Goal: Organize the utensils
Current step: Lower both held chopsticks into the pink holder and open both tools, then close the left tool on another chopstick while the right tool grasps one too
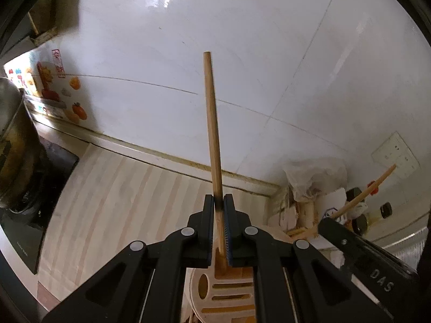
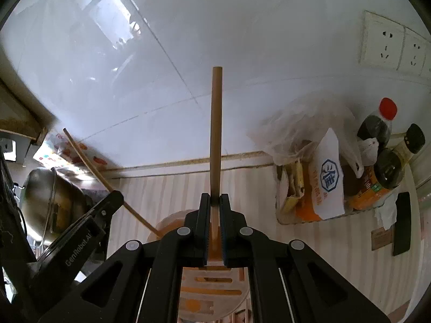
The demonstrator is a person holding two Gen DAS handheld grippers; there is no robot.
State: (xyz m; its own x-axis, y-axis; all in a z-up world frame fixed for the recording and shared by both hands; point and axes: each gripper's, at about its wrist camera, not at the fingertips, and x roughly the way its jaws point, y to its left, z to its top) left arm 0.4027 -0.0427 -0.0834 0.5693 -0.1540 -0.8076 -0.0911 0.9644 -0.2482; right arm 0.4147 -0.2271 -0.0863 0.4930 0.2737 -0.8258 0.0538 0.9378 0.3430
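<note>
1. The left gripper [image 1: 220, 202] points forward and upward toward the white tiled wall [image 1: 269, 53], its jaws clamped on a wooden chopstick [image 1: 212, 123] that rises past the fingertips.
2. The right gripper [image 2: 214, 200] is angled the same way, its jaws closed around a second wooden chopstick [image 2: 216, 123].
3. Below each gripper stands a slotted wooden utensil holder [image 1: 229, 290]; both chopsticks' lower ends reach down to it.
4. Right of the right gripper, sauce bottles [image 2: 377, 167] stand on the striped countertop [image 2: 161, 191].
</note>
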